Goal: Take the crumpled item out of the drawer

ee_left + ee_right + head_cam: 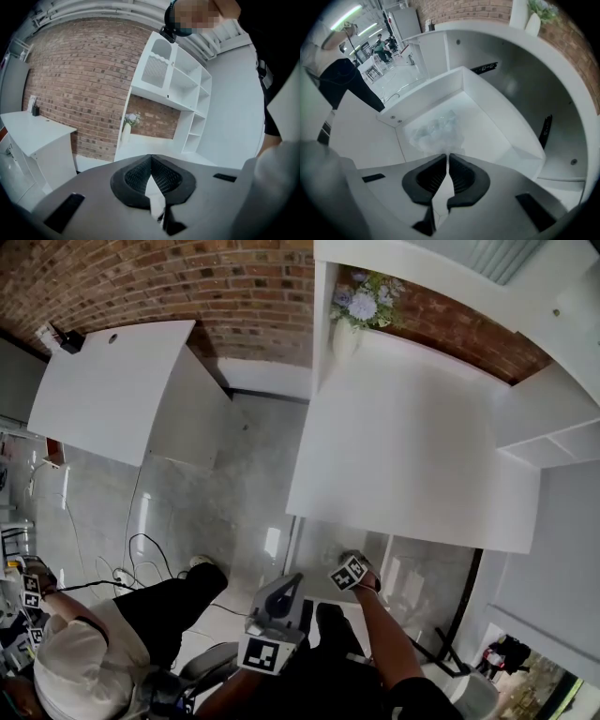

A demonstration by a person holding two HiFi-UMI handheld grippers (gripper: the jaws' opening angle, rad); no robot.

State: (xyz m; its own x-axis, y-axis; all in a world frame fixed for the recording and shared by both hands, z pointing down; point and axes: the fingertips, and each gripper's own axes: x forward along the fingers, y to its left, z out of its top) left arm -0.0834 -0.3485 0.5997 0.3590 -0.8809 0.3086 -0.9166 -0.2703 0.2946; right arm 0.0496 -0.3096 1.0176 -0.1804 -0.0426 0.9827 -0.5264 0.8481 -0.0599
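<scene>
The right tongs (446,157) are pointing steeply down into the open drawer (492,129). Their jaws are pressing nearly together and appear to be pinching the near edge of the crumpled clear plastic (435,132). Only a thin fold seems to be running into the tips. The rest of the wad is sitting low in the drawer, close to its front wall and well apart from its back corner. Whether it is resting on the drawer floor or hanging just above it cannot be told.

The drawer is standing pulled out from under the white desk (403,456), which is carrying a vase of flowers (361,304) at its back edge. The left tongs (150,158) are pointing out across the room, jaws pressed together on nothing, and are taking no part.

Assessment: the step in hand is the lift-out.
- Thin film slips easily, so the pinch needs holding firm.
- The rise should be going straight up, clear of the front wall.
- If the fold is sliding free, a deeper bite into the wad is the safer course.
</scene>
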